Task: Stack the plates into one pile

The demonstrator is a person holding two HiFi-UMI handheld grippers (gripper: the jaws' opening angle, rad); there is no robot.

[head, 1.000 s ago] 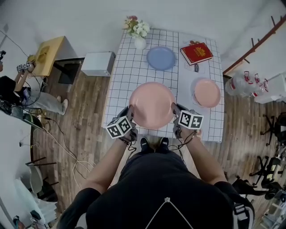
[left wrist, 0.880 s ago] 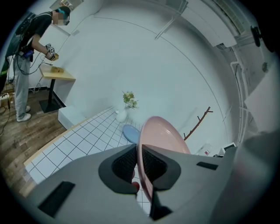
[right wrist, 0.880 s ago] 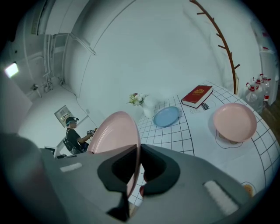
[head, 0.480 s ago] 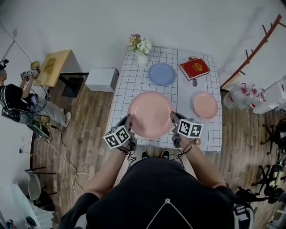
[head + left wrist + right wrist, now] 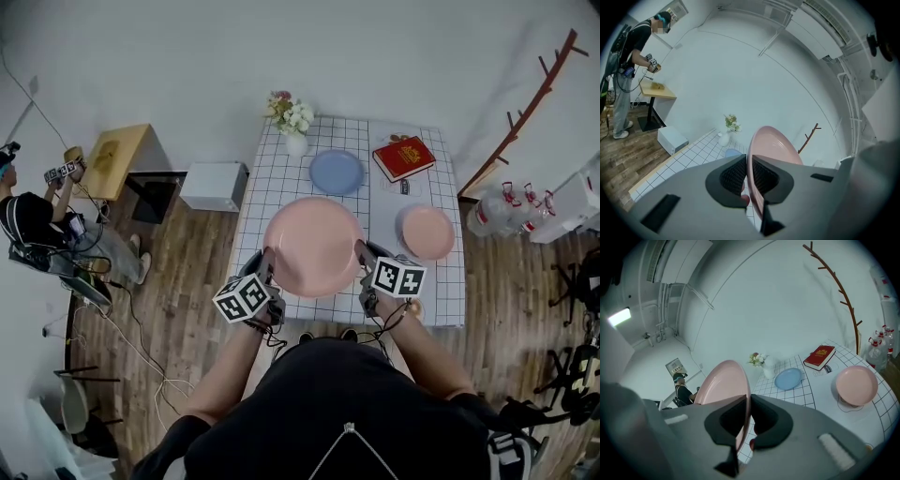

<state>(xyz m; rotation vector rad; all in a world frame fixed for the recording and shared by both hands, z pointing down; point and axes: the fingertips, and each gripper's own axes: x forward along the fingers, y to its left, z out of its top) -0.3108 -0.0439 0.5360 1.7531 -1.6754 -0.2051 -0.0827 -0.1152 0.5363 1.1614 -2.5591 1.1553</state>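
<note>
**Large pink plate held at two opposite rim points above the surface**

In the head view, the large pink plate (image 5: pixel 314 246) sits at frame centre, above the near half of the checked surface (image 5: pixel 272 187), its hollow face turned up toward the camera. Being round, it has no long axis; the line joining the two grips runs left to right across the frame. The left gripper (image 5: pixel 268 265) has its jaws clamped on the plate's left rim. The right gripper (image 5: pixel 363 253) has its jaws clamped on the right rim. Each gripper view shows the rim edge-on, pinched between the two pads.

On the surface lie a blue plate (image 5: pixel 336 172) at upper centre, a small pink plate (image 5: pixel 427 232) at right, a red book (image 5: pixel 404 157) at upper right and a vase of flowers (image 5: pixel 295 120) at the far edge.

Compared with one second earlier, the held plate is higher. Its far rim now nearly meets the blue plate in the picture, where a strip of checked cloth formerly separated them. The grip is unchanged.
</note>
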